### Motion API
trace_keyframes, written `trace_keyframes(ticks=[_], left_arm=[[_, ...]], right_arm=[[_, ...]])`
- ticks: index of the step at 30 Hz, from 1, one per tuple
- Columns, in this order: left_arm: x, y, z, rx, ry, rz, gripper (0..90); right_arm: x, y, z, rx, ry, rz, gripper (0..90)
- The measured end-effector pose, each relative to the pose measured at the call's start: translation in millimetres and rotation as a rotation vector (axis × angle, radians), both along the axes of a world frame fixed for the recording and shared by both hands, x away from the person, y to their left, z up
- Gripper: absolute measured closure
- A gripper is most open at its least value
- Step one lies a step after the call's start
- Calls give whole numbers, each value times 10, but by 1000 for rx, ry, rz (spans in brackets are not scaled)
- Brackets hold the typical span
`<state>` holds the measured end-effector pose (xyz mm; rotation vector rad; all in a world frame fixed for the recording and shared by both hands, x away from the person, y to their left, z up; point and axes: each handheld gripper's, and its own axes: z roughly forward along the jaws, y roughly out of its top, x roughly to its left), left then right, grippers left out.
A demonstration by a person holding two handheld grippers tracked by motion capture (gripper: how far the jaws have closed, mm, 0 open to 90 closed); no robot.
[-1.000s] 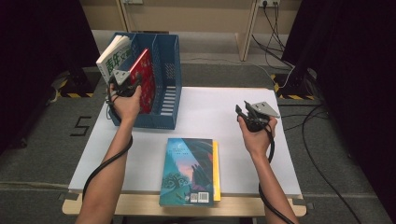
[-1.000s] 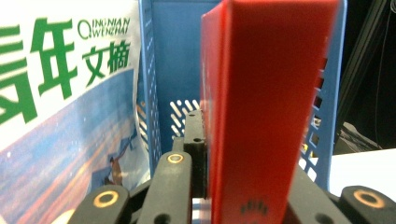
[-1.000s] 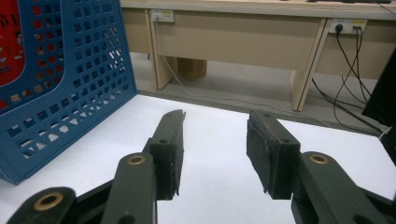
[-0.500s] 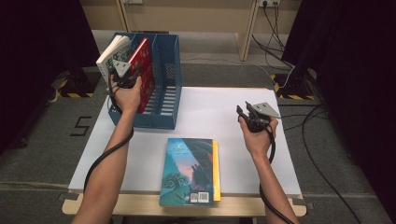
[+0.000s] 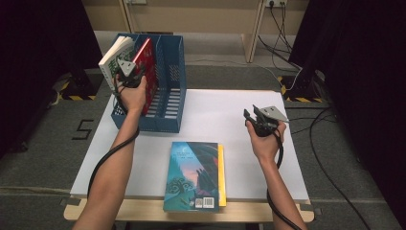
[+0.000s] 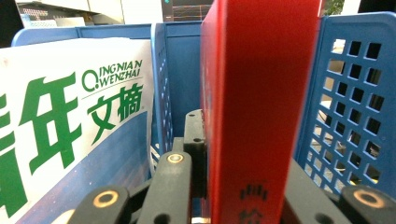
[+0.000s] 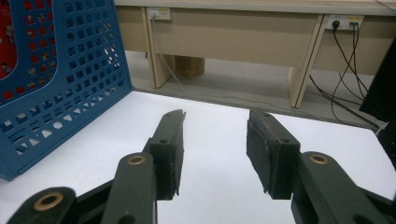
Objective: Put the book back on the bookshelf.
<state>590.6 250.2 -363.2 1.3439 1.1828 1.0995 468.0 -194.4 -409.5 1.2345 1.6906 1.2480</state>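
Observation:
My left gripper (image 5: 127,71) is shut on a red book (image 5: 148,72), holding it upright in the middle slot of the blue file rack (image 5: 168,103) at the table's back left. In the left gripper view the red book (image 6: 261,112) stands on edge between the jaws, and one black jaw presses its left face. A white and green magazine (image 5: 113,58) leans in the left slot. My right gripper (image 5: 254,118) hovers over the right side of the table, open, with nothing between its fingers (image 7: 170,149).
A teal book (image 5: 194,175) lies flat at the front edge of the white table (image 5: 215,110), on top of a yellow one (image 5: 221,167). The rack's perforated divider (image 6: 355,102) stands just right of the red book. Cables run on the floor at the right.
My left hand has moved away from the person, carrying the red book deeper into the rack. The right hand has kept still.

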Motion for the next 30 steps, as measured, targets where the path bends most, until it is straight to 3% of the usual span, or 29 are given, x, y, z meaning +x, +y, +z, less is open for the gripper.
trace_keyframes(ticks=[16,30], left_arm=[[67,44,-122,-1,16,21,789],[-11,78,-137,5,50,15,765]], right_arm=[[2,17,-24,-3,5,5,570],[-17,21,-29,0,9,3,570]])
